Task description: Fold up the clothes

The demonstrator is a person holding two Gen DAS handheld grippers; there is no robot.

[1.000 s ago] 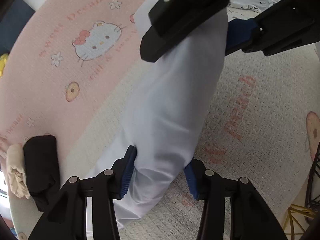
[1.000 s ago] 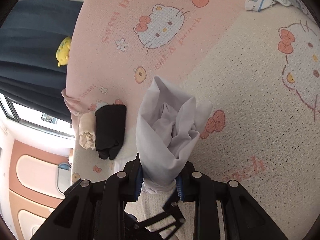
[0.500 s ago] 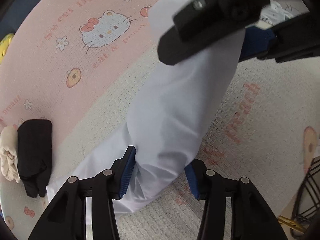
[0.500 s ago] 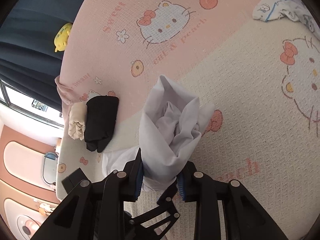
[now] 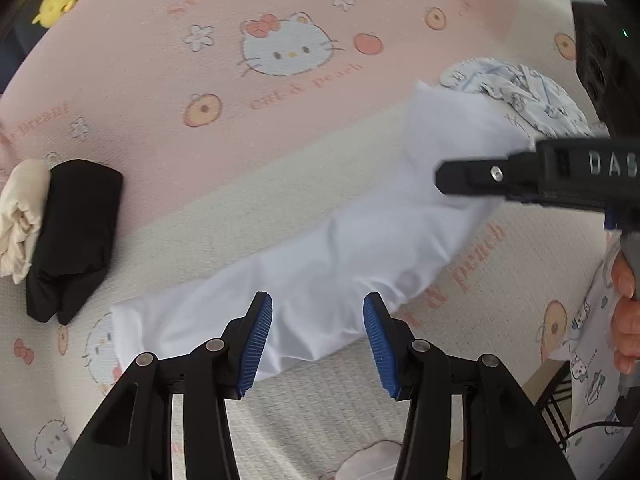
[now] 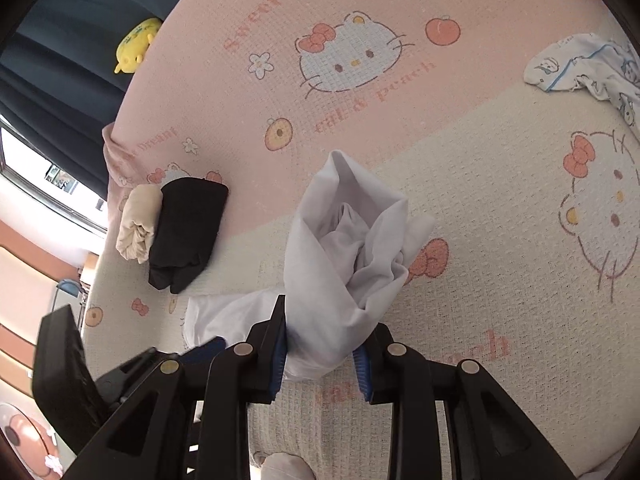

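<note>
While the right gripper (image 6: 322,354) pinches one bunched end of the white garment (image 5: 340,264) above the bedspread (image 5: 280,184), the long strip runs leftward down to the bed, passing just beyond the left gripper (image 5: 318,340), whose jaws stand spread and empty.

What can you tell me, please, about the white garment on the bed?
The white garment is thin, smooth, plain cloth with no print, gathered into a long band. One end lies flat on the cream part of the bedspread, near the black folded item. The other end is bunched and lifted, pinched in the right claw, with loose folds opening above it. The left claw is open with the cloth between its pads; contact is unclear.
</note>
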